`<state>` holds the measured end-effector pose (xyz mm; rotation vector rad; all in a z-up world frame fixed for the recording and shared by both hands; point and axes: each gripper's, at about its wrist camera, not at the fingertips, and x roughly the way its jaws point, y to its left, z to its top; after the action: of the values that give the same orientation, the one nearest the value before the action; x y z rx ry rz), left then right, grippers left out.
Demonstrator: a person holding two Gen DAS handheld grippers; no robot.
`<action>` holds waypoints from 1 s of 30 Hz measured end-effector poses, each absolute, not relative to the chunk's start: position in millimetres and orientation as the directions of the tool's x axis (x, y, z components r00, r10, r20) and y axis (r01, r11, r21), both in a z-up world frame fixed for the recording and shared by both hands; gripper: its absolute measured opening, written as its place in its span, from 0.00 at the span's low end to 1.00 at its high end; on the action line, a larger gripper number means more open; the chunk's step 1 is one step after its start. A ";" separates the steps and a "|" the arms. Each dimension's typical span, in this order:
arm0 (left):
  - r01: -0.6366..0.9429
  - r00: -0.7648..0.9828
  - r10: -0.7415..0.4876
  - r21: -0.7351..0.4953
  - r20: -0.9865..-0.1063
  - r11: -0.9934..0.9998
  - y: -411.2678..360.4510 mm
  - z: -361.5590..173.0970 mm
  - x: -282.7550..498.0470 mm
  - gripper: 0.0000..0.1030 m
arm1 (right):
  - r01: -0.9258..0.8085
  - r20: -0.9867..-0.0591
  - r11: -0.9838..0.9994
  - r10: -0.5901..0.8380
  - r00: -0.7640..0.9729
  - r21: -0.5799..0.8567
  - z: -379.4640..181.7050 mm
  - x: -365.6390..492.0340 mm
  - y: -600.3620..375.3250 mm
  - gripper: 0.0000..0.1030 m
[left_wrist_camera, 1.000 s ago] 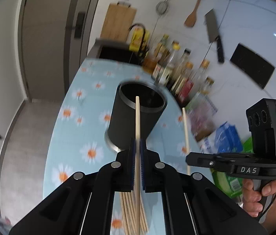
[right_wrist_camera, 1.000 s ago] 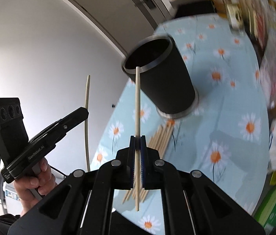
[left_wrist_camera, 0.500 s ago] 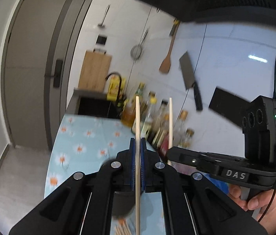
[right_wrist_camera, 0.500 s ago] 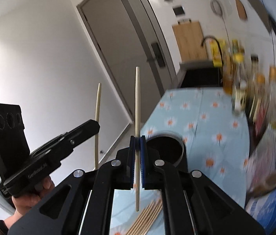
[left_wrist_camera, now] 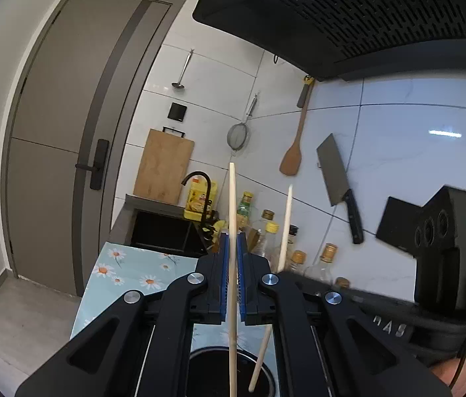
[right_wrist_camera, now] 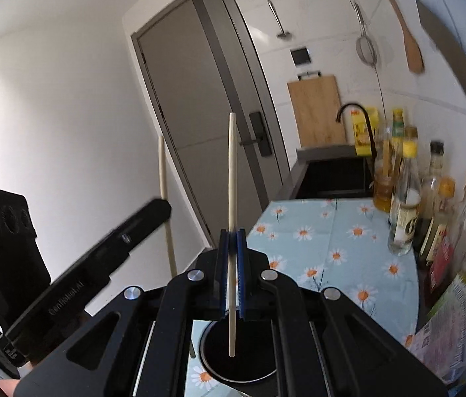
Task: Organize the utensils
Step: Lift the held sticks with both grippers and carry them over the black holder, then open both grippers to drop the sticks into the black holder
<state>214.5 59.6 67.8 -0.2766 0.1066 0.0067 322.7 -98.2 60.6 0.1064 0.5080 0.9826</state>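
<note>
Since a second ago we have lifted both grippers and tipped them toward level, so the black holder [right_wrist_camera: 239, 357] has dropped from ahead of the jaws to below them. Our left gripper [left_wrist_camera: 232, 241] clamps one chopstick [left_wrist_camera: 232, 198] upright between its blue pads; our right gripper [right_wrist_camera: 232, 235] pinches the other chopstick [right_wrist_camera: 232, 172], its lower tip over the holder's mouth.

Both my grippers clamped shut, side by side

My left gripper [left_wrist_camera: 232, 241] pointed nearly level, its jaws pinching a chopstick [left_wrist_camera: 232, 198] upright; my right gripper [right_wrist_camera: 232, 238] tilted somewhat downward beside it, jaws likewise closed on a second chopstick [right_wrist_camera: 232, 172].
</note>
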 end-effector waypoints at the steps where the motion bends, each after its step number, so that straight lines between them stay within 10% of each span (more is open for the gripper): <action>1: -0.019 0.995 -0.009 -0.276 -0.101 0.961 60.8 63.6 216.6 0.04 | -0.763 -0.373 0.571 0.808 0.457 0.302 53.5 325.8 -97.1 0.06; 8: -0.019 0.989 -0.023 -0.278 -0.148 0.960 63.6 38.0 234.4 0.05 | -0.741 -0.408 0.578 0.801 0.438 0.341 29.9 339.6 -96.6 0.09; 11: -0.039 0.984 -0.014 -0.290 -0.178 0.956 65.8 32.4 234.3 0.05 | -0.719 -0.410 0.599 0.790 0.456 0.354 27.4 342.6 -99.5 0.44; 30: -0.077 0.976 0.017 -0.269 -0.216 0.960 63.0 40.4 199.5 0.20 | -0.714 -0.385 0.592 0.799 0.461 0.374 50.2 312.8 -116.4 0.44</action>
<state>199.5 63.0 40.4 -0.2798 0.2138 0.0479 312.8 -116.4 50.2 0.1679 0.5642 0.9359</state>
